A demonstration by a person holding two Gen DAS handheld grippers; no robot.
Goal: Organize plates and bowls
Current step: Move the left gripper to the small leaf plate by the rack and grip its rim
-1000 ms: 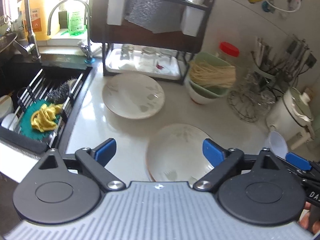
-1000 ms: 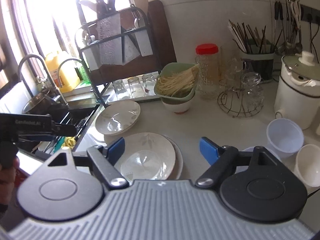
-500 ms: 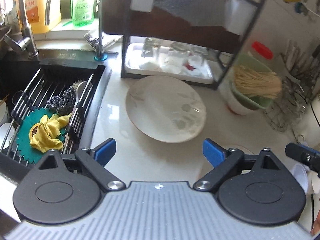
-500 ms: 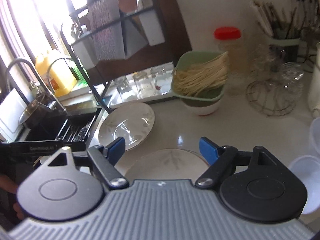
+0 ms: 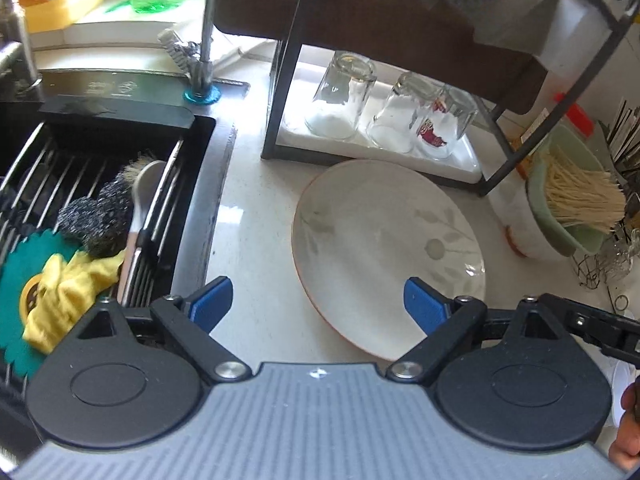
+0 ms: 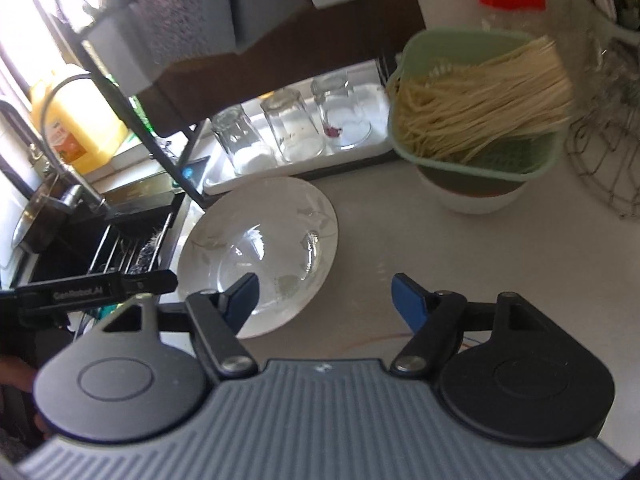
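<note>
A white plate with a faint leaf print (image 5: 384,248) lies flat on the pale counter in front of the dish rack; it also shows in the right wrist view (image 6: 260,252). My left gripper (image 5: 318,300) is open and empty, just short of the plate's near rim. My right gripper (image 6: 324,294) is open and empty above the counter, with its left finger over the plate's near edge. The rim of a second plate (image 6: 376,340) peeks out under the right gripper. A white bowl (image 6: 472,196) holds a green strainer of noodles.
A black dish rack (image 5: 384,92) with upturned glasses (image 5: 340,96) stands behind the plate. The sink (image 5: 92,200) with a drying grid, scouring pads and a yellow cloth is to the left. A wire stand (image 6: 604,160) and a red-lidded jar (image 6: 512,4) are at the right.
Both grippers have moved forward and left toward the far plate. The near plate has slid out of the left view and almost out of the right view. Both stay open.
</note>
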